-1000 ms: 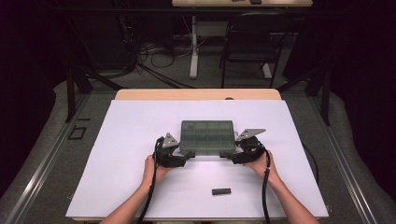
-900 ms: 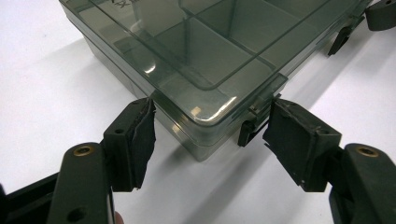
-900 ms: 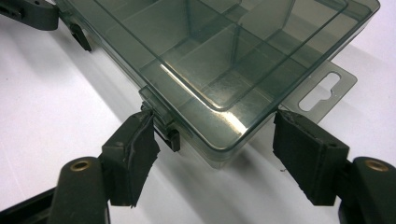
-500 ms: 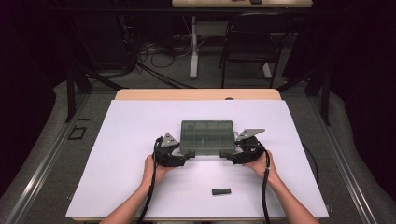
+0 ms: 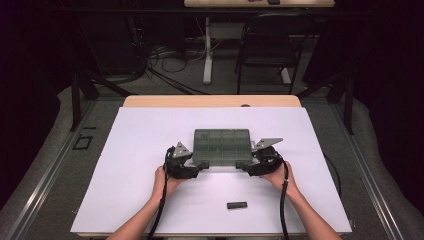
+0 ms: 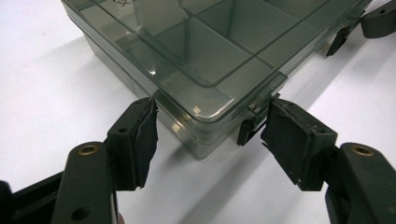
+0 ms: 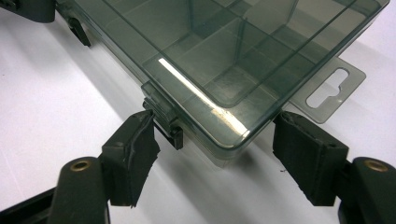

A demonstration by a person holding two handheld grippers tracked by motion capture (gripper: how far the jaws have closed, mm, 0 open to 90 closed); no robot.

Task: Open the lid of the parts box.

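A smoky-green clear compartment box point(image 5: 222, 145) with its lid down lies flat on the white table point(image 5: 130, 150). My left gripper point(image 5: 201, 167) sits at the box's near-left corner and my right gripper point(image 5: 245, 166) at its near-right corner. In the left gripper view the jaws of the left gripper point(image 6: 212, 126) straddle the corner of the box point(image 6: 210, 51), one pad beside the side wall and the other at a black latch point(image 6: 246, 130). In the right gripper view the right gripper point(image 7: 219, 140) straddles the other corner of the box point(image 7: 224, 56), one pad at a latch point(image 7: 163, 116). Both stand open around the corners.
A small black bar point(image 5: 236, 205) lies on the table near the front edge, between the person's forearms. The box's hang tab point(image 7: 331, 88) sticks out on its right side. Beyond the table's far edge stand a chair point(image 5: 270, 45) and cables on the floor.
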